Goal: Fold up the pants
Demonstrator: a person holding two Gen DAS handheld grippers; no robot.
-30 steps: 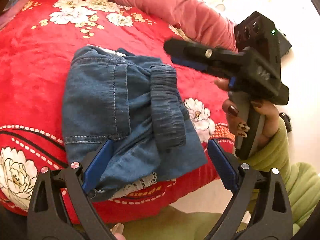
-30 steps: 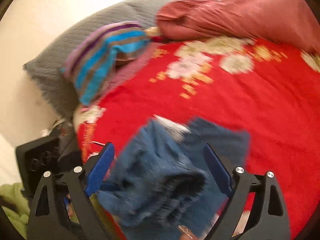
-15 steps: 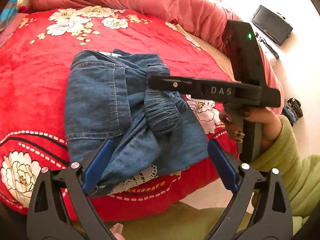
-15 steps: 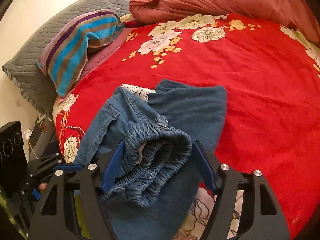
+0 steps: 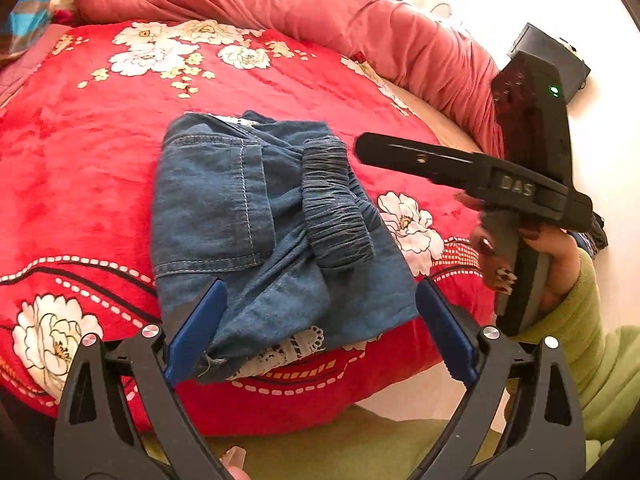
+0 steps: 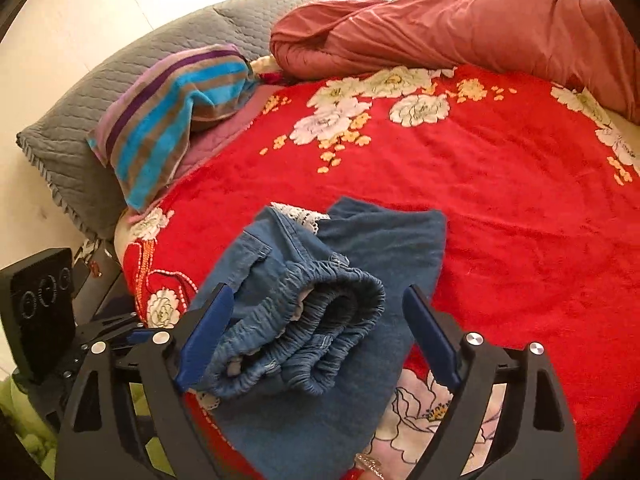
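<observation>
The blue denim pants [image 5: 256,232] lie folded in a compact bundle on the red flowered blanket [image 5: 80,168], near the bed's front edge. The elastic waistband [image 5: 336,204] lies on top, toward the right. My left gripper [image 5: 316,332] is open, its blue pads either side of the bundle's near edge, holding nothing. My right gripper [image 6: 316,340] is open just short of the waistband [image 6: 312,328] and empty. From the left wrist view the right gripper [image 5: 472,168] hovers to the right of the pants, apart from them.
A rolled pink quilt [image 6: 460,24] lies along the far side of the bed. A striped towel [image 6: 172,116] rests on a grey pillow [image 6: 120,92] at the left. The left gripper's body [image 6: 40,312] shows at the lower left. A dark box [image 5: 552,48] sits on the floor beyond.
My right gripper was half closed around the waistband, has opened and drawn back to the right of the pants. The waistband now rests on the bundle. My left gripper stays put.
</observation>
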